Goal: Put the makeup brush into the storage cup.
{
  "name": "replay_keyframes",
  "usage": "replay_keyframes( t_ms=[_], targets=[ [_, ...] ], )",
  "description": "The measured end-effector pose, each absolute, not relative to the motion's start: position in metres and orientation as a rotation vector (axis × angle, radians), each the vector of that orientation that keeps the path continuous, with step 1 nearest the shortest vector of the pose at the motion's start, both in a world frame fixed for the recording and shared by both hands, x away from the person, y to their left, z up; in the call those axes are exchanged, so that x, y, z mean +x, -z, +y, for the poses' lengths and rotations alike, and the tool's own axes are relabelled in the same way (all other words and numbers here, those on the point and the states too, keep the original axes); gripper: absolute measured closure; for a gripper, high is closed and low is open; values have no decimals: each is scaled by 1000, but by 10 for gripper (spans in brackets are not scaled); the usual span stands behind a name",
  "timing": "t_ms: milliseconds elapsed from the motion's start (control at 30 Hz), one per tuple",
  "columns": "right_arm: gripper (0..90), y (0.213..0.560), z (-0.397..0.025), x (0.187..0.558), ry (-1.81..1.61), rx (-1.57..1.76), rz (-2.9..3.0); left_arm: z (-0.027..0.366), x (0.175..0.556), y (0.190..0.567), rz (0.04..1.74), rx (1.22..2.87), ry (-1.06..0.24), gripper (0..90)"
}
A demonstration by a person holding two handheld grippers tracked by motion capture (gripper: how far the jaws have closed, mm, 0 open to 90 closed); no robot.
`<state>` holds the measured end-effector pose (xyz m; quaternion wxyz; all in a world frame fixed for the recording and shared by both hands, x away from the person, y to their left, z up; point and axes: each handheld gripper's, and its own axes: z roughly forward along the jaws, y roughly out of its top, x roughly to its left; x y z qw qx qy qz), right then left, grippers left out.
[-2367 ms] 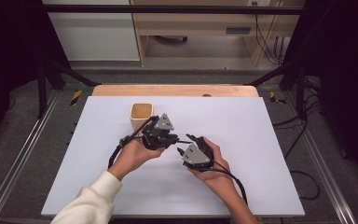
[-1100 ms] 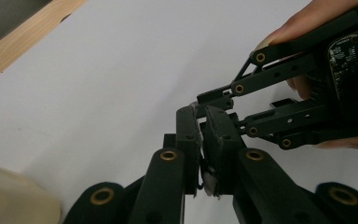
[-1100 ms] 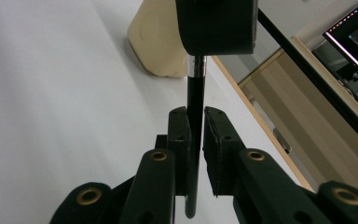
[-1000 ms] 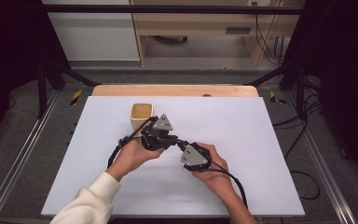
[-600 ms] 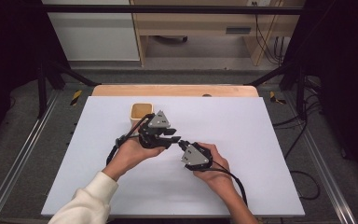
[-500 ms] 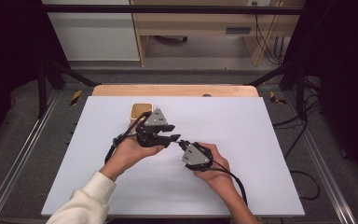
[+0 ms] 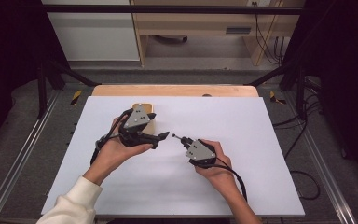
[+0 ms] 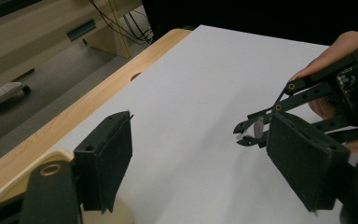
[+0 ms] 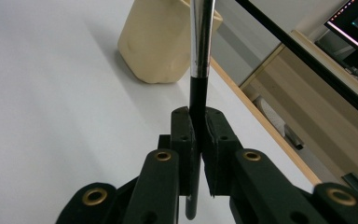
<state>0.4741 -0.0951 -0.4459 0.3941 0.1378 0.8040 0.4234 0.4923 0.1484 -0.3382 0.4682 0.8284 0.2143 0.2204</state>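
Observation:
My right gripper (image 7: pixel 179 139) is shut on a thin rod (image 9: pixel 200 51) with a black lower part and a silver upper part, which stands up between its jaws (image 9: pixel 199 126). My left gripper (image 7: pixel 161 138) hovers just to its left, jaws wide open (image 8: pixel 205 154) with nothing between them. From the left gripper view, the right gripper (image 8: pixel 249 133) shows a small pale tip of the rod (image 8: pixel 257 127) in its shut jaws. A cream cup (image 7: pixel 150 110) stands behind the left gripper, partly hidden by its grey plate; the same cup (image 9: pixel 168 42) is beyond the rod.
Both hands work over a white board (image 7: pixel 242 121) on a table with a wooden back edge (image 7: pixel 175 90). Black cables trail from both grippers toward the near edge. Metal frame rails (image 7: pixel 23 154) run along both sides.
The left gripper has drawn back and left toward the cup, so a small gap has opened between the two grippers' tips. The right gripper has shifted only slightly to the right.

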Motion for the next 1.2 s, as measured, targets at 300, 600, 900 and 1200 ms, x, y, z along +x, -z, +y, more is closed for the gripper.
replay_keyframes(
  t_ms=[300,600,900,1200],
  targets=[
    [837,434,-95,475,-1109,368,2032,165,488,345,549,2002,-550,142],
    [836,417,-85,476,-1164,363,2032,180,484,351,566,1980,-561,102],
    [836,405,-75,476,-1214,362,2032,187,480,362,566,1985,-579,94],
    [836,396,-68,477,-1331,417,2027,186,475,371,554,1984,-596,94]
  ],
)
